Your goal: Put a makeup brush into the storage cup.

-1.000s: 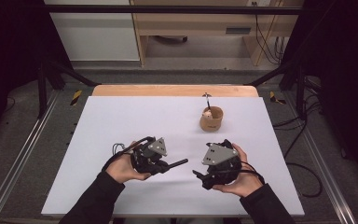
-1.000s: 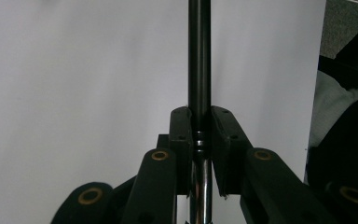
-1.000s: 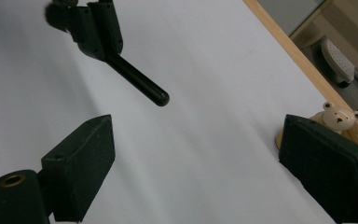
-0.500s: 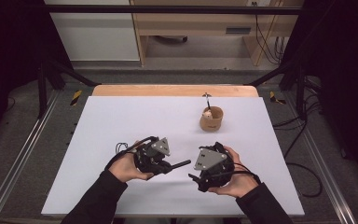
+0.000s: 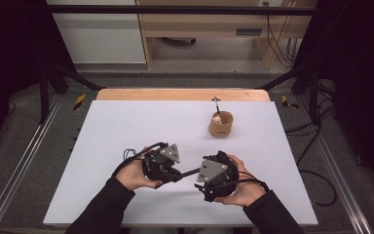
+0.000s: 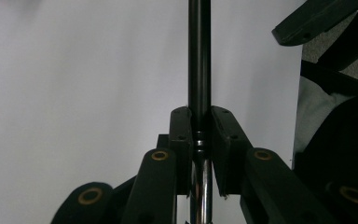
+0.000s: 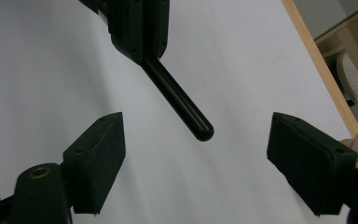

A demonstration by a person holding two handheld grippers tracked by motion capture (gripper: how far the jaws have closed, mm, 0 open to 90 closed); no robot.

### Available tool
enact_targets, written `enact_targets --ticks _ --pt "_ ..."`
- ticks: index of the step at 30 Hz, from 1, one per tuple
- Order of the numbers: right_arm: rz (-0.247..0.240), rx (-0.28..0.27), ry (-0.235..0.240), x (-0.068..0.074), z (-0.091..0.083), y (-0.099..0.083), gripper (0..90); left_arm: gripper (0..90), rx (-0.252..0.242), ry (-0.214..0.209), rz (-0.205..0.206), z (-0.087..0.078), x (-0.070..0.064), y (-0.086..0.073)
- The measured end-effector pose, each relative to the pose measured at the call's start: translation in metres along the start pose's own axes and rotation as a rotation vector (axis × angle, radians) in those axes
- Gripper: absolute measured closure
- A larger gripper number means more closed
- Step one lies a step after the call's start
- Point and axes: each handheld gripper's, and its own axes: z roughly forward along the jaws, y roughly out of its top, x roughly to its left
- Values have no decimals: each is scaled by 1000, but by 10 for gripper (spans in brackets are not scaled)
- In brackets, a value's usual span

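Left tongs [image 6: 199,130] clamp a black rod [image 6: 199,56], lower centre of the high view, above the white tabletop [image 5: 126,126]. Right tongs [image 7: 196,154] are spread wide, rod tip between them, untouched.

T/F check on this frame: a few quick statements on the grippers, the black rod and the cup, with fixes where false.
1. The left gripper is shut on the black rod. True.
2. The right gripper is clamped on the rod's free end. False: its jaws stand wide apart, and the rod's tip lies between them, touching neither.
3. The brown cup stands on the far right part of the white table, apart from both grippers. True.
4. The cup lies tipped on its side. False: it stands upright.
5. The rod points from the left gripper toward the right gripper. True.
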Motion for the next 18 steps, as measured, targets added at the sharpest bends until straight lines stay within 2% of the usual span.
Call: enact_targets --ticks 6,13,18 --pt "-51 20 9 3 5 1 241 788 6 -8 4 0 -1 2" --pt "-86 21 23 7 9 1 271 788 15 -17 1 -1 -2 3" --pt "-95 21 17 8 12 2 287 788 27 -20 3 -1 -3 4"
